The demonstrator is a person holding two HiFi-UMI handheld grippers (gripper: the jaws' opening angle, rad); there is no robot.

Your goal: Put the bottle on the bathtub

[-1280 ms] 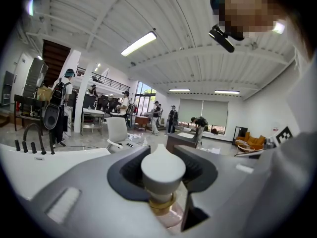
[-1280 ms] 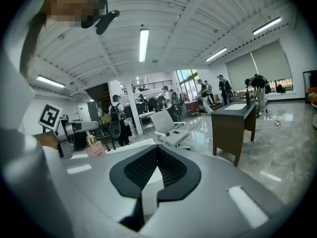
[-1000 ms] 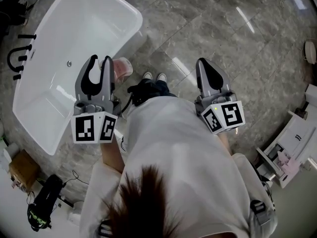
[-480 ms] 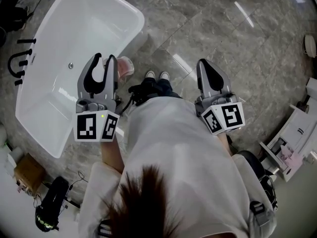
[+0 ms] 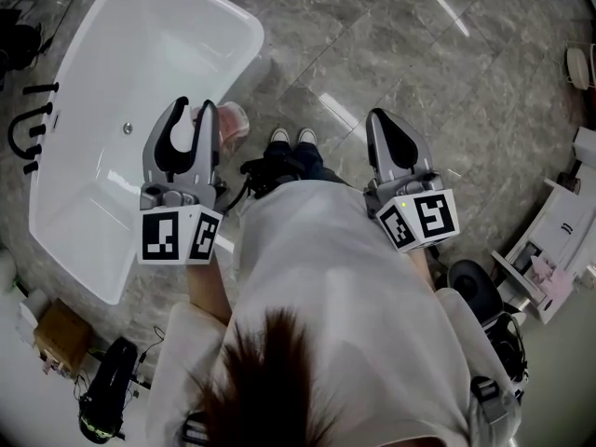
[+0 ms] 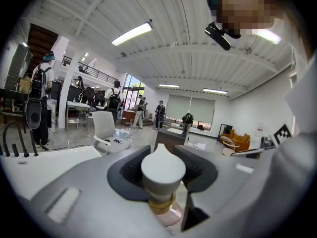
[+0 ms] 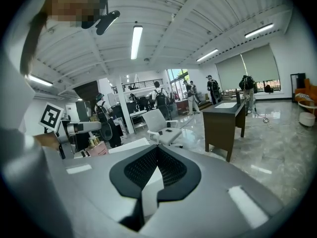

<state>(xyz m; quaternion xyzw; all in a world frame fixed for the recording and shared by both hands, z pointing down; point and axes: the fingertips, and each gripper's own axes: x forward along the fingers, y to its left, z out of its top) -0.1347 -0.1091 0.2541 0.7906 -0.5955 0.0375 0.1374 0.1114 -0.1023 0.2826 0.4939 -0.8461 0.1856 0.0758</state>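
Observation:
A pink bottle (image 5: 232, 119) with a white cap and a gold collar is held in my left gripper (image 5: 193, 108), whose jaws are shut around its neck. In the left gripper view the bottle's cap (image 6: 163, 168) stands upright between the dark pads. The gripper holds it beside the right rim of the white bathtub (image 5: 244, 61), above the floor. My right gripper (image 5: 383, 119) hovers to the right of the person's shoes, shut and empty; its pads (image 7: 168, 170) meet at the tips.
A black faucet set (image 5: 28, 124) stands at the tub's left side. A cardboard box (image 5: 58, 324) and a black bag (image 5: 107, 389) lie at lower left, white equipment (image 5: 549, 259) at the right. A dark desk (image 7: 225, 120) and a white chair (image 7: 161, 125) stand ahead.
The head view has drifted slightly. Both grippers keep the same pose, and the bottle stays in the left jaws.

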